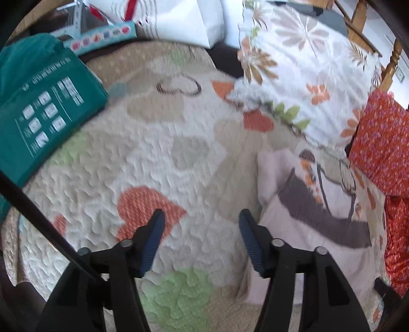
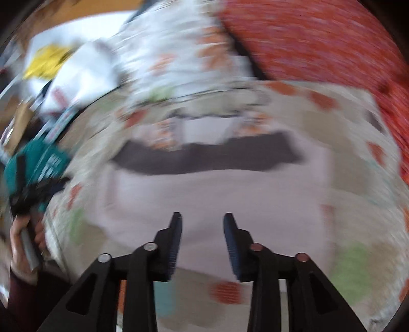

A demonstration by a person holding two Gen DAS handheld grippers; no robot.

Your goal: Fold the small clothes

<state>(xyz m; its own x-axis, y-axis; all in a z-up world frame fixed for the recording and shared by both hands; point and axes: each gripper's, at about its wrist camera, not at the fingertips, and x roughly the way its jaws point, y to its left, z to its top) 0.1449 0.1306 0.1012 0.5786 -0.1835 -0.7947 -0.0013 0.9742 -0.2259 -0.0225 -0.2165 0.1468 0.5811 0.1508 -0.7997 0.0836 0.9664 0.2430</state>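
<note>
A small pale pink garment with a dark grey band (image 1: 314, 224) lies flat on the quilted heart-pattern bedspread (image 1: 153, 163), to the right of my left gripper (image 1: 202, 217). The left gripper is open and empty above the quilt. In the blurred right wrist view the same garment (image 2: 209, 189) spreads out under my right gripper (image 2: 203, 219), which is open and empty just above the pink cloth. The grey band (image 2: 204, 159) runs across ahead of it.
A teal package (image 1: 43, 112) lies at the left. A floral white cloth (image 1: 301, 74) and an orange-red patterned cloth (image 1: 383, 143) lie at the back right. White pillows (image 1: 189, 18) and a wooden bed frame (image 1: 391, 61) are behind. The person's hand holding the other gripper (image 2: 25, 237) shows at the left.
</note>
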